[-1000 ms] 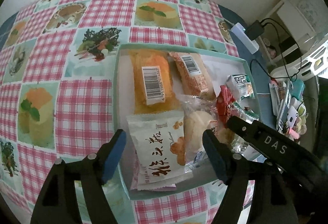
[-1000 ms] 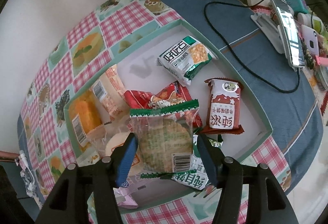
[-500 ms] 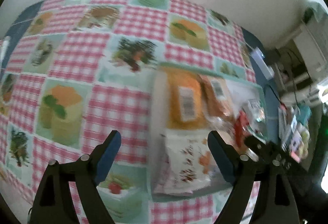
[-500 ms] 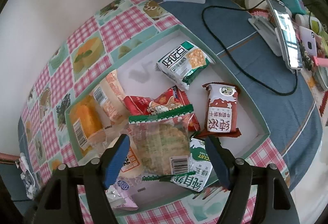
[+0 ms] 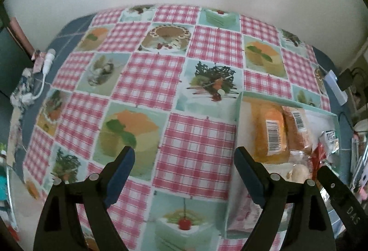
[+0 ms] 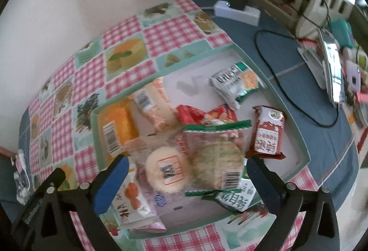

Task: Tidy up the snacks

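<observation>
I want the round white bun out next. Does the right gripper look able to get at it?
Probably yes: the right gripper hangs over the bun, its jaws opening with nothing gripped, and the bun lies on top of the pile.

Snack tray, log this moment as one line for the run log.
left gripper: open, empty, over tablecloth | right gripper: opening, empty, above clear cracker packet | tray: holds snacks

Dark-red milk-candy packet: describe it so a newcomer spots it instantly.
Start at the shallow mint-green tray on the checked tablecloth. Along its right wall, below the green-and-white packet, lies the dark-red packet. It lies alone on bare tray floor, white-topped with white characters.
</observation>
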`<action>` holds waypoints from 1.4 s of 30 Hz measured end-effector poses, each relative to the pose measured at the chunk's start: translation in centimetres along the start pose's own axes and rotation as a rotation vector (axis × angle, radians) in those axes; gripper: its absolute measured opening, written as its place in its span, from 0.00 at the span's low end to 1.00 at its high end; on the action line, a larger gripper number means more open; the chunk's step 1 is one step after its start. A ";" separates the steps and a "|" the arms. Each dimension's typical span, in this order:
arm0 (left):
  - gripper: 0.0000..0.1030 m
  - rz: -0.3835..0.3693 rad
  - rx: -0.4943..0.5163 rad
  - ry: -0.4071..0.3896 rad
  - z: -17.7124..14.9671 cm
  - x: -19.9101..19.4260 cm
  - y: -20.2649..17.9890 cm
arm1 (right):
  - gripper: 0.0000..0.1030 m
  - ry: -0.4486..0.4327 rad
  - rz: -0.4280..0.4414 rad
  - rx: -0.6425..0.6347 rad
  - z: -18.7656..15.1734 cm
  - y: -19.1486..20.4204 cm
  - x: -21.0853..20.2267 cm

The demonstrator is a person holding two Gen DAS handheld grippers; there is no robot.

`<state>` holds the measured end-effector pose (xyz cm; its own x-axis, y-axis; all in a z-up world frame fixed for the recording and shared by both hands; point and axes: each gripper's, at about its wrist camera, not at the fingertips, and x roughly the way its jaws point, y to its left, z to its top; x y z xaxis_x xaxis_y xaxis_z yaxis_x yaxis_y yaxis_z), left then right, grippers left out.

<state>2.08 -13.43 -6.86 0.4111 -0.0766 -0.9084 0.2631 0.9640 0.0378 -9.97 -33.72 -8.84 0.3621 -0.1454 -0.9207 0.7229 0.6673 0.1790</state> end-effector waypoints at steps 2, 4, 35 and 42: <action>0.86 0.005 0.009 -0.010 -0.2 -0.4 0.1 | 1.00 -0.025 -0.004 -0.031 -0.4 1.0 -0.6; 0.86 0.017 0.018 -0.018 -0.4 -0.9 0.2 | 1.00 -0.046 -0.006 -0.056 -0.8 1.6 -1.1; 0.86 0.130 0.096 -0.071 -7.3 -4.8 5.1 | 1.00 -0.198 -0.058 -0.299 -9.9 4.7 -5.9; 0.86 0.116 0.086 -0.076 -7.9 -5.1 5.6 | 1.00 -0.224 -0.064 -0.297 -10.5 4.5 -6.5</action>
<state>-5.43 -5.65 -5.25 0.5070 0.0121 -0.8619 0.2823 0.9424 0.1793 -15.25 -22.05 -5.65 0.4651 -0.3277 -0.8223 0.5583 0.8295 -0.0148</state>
